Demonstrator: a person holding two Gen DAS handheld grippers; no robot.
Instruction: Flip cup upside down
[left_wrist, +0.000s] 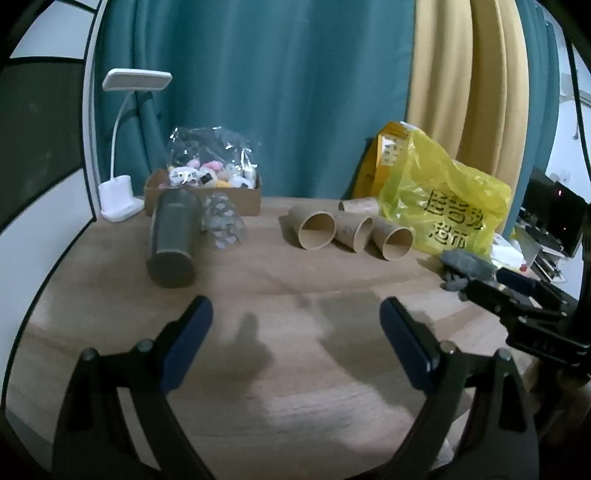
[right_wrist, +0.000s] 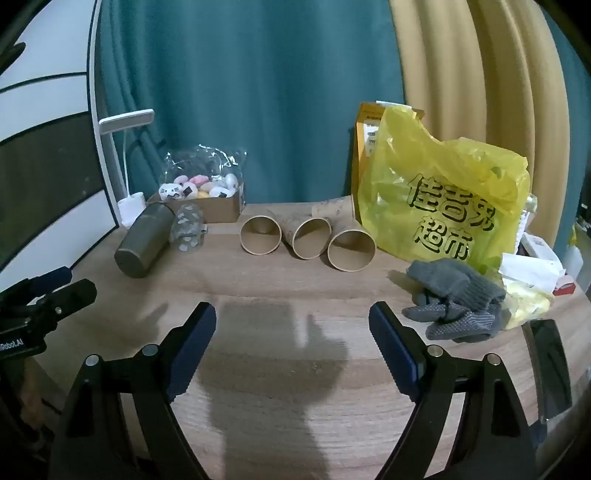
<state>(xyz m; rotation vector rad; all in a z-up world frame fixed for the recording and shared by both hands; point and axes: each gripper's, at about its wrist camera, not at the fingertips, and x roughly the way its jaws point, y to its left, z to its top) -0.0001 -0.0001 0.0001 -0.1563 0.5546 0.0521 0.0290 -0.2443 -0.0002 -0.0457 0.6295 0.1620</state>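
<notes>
Three brown paper cups lie on their sides on the wooden table, mouths toward me: left cup (right_wrist: 259, 235) (left_wrist: 317, 229), middle cup (right_wrist: 311, 237) (left_wrist: 354, 232), right cup (right_wrist: 351, 248) (left_wrist: 396, 242). A fourth cup (right_wrist: 332, 205) lies behind them. My left gripper (left_wrist: 297, 317) is open and empty, over bare table in front of the cups. My right gripper (right_wrist: 293, 319) is open and empty, also short of the cups. Each gripper shows at the edge of the other's view.
A dark grey cylinder flask (right_wrist: 142, 240) and a clear patterned cup (right_wrist: 188, 229) lie at left. Behind stand a toy-filled cardboard box (right_wrist: 207, 201) and a white lamp (left_wrist: 122, 199). A yellow plastic bag (right_wrist: 443, 206) and grey gloves (right_wrist: 454, 302) sit at right.
</notes>
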